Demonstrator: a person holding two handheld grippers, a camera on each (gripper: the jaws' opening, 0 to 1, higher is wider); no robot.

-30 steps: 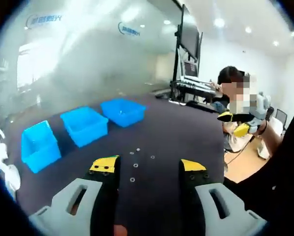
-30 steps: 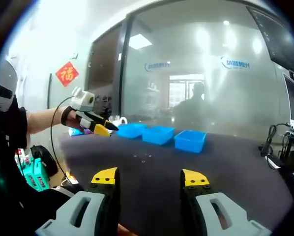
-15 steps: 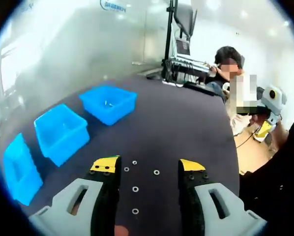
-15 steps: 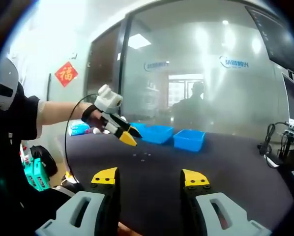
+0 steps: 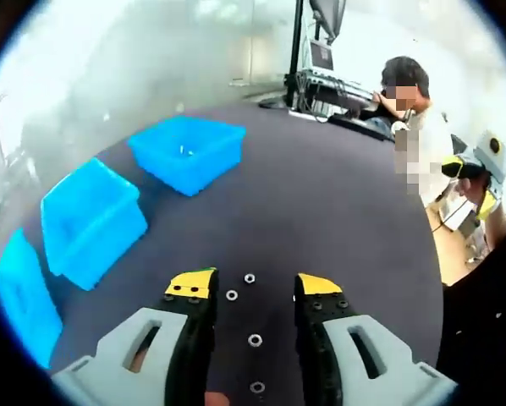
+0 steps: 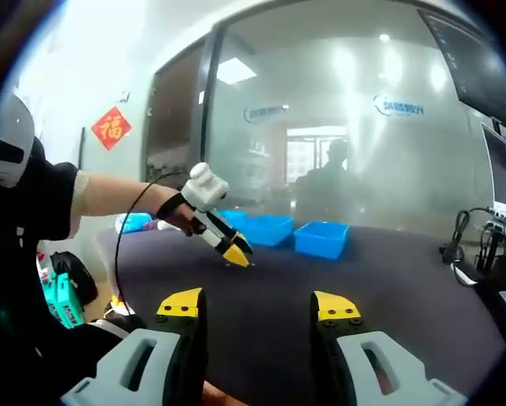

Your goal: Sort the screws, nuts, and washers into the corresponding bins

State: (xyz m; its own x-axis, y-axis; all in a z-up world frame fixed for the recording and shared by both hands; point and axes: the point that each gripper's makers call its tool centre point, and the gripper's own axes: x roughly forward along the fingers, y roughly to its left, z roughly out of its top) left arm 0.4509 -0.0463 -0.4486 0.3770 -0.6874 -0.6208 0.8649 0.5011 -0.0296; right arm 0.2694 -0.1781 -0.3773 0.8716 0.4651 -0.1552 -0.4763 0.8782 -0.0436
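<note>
Item 1, left gripper (image 5: 253, 292): I hold it low over the dark table (image 5: 338, 203), jaws parted with nothing between them. Its tips bracket a loose run of small ring-shaped fasteners (image 5: 255, 340); I judge them nuts or washers but cannot tell which. In the right gripper view it hangs tip-down over the same scatter.

Item 2, right gripper (image 6: 255, 306): raised well back from the work, jaws apart and empty.

Item 3, bins: three blue bins along the table's far edge. The nearest bin (image 5: 20, 296) and the middle bin (image 5: 90, 218) show no contents that I can make out. The far bin (image 5: 188, 152) holds a small pale speck, too small to name.

Progress, as I judge it: barely begun. Four or so pieces lie unsorted on the table, and no screws are distinguishable among them. A first pick looks to be the step in hand.

Item 4, surroundings: table top is dark and matte. Frosted glass partition (image 6: 338, 144) with printed logos behind the bins; a monitor stand (image 5: 316, 51) at the far corner; a seated person (image 5: 418, 127) beyond the table's edge; a red paper hanging (image 6: 112, 127) on the wall.
</note>
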